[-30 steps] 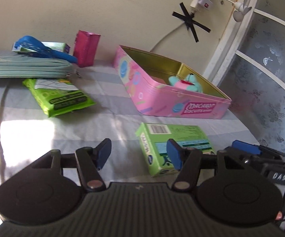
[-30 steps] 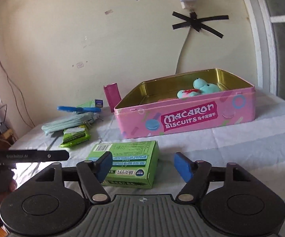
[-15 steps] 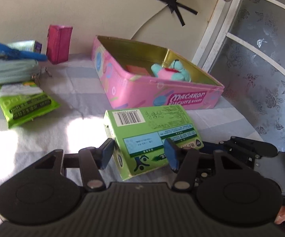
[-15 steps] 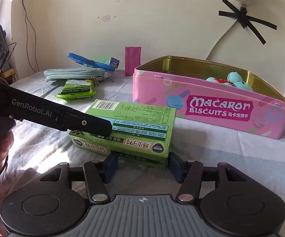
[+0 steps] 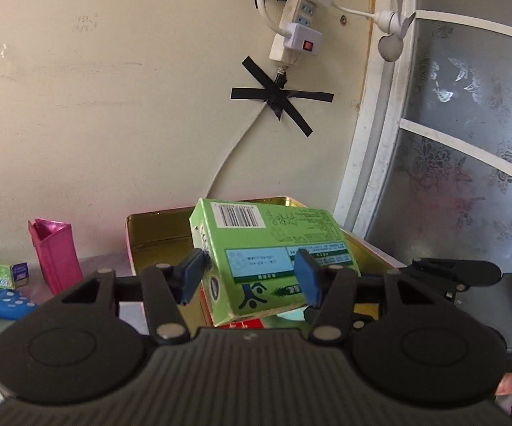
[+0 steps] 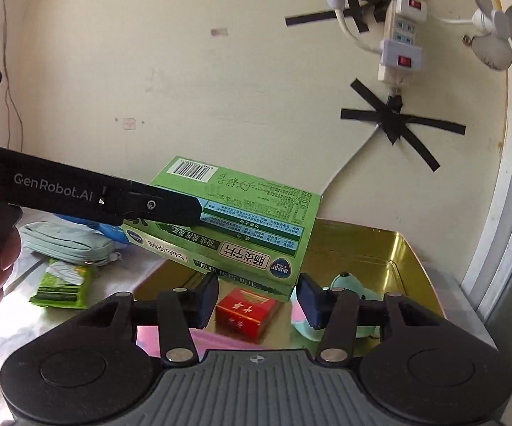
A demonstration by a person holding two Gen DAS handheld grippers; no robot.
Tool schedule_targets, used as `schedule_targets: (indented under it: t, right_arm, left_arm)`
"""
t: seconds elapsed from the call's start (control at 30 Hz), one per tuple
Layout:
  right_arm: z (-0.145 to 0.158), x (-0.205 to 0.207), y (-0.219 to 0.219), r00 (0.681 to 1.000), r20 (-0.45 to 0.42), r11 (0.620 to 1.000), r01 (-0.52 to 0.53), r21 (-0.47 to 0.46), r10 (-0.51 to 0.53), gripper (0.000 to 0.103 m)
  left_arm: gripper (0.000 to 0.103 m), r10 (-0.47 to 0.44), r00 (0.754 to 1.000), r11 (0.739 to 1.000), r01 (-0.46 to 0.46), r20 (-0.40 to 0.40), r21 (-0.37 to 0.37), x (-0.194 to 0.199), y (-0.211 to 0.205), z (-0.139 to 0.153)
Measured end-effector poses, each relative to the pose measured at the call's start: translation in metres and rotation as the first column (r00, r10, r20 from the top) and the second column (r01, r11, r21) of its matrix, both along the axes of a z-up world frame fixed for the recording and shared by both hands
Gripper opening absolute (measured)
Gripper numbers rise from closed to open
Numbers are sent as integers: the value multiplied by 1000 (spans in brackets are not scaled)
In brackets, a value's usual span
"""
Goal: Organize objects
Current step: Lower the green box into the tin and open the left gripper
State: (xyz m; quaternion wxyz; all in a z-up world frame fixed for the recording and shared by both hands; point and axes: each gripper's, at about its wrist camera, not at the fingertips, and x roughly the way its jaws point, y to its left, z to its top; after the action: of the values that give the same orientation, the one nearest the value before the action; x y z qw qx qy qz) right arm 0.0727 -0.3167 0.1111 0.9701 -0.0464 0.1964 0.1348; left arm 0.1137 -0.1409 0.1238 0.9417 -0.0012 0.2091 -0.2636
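Tongs of the left gripper (image 5: 249,277) pinch the green cardboard box (image 5: 270,259) aloft over the gold-lined pink tin (image 6: 373,248), long axis crosswise and tilted; right gripper (image 6: 257,300), parted and empty, waits just beneath.

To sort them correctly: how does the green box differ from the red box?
The green box is larger and hangs tilted in the left tongs above the tin; the red box is smaller and lies inside it. Both are printed cartons.
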Motion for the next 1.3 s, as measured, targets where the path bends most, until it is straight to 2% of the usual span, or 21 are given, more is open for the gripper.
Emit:
schedule_targets:
  t: [0.1,0.27,0.33,0.43,0.6,0.73,1.1,1.3]
  right_arm:
    - [-9,43,-10,996,-92,1000,-5,16,7,43]
    - [-15,98,-18,973,-229,999,-3,42,12,50]
    - [-18,114,-17,966,-257,999,17,32,-8,51]
    - [-21,119,-12,965,-262,999,35,4,-33,50]
    - [-22,89,-9,978,-205,999,34,-14,-36,50]
    - [-17,53,-9,988,-153,999,34,17,-31,50]
    - [0,-43,5,998,-55,984,14,177,-5,50]
    - [-15,-85,16,999,-39,973,41,227,-33,51]
  left_arm:
    - [58,23,1000,1000,-23,-5,17,27,-11,-8]
    - [59,46,999,998,-44,-29,50,64,-22,-26]
    - [59,69,996,995,-64,-56,78,75,-25,-35]
    - [59,103,991,992,-96,-90,75,76,-19,-42]
    - [59,112,991,989,-105,-67,103,51,-10,-40]
    - [59,104,994,989,-99,-38,107,16,0,-35]
    - [59,120,990,989,-113,-70,99,-66,36,-36]
    - [59,168,979,978,-151,-116,143,-87,52,-55]
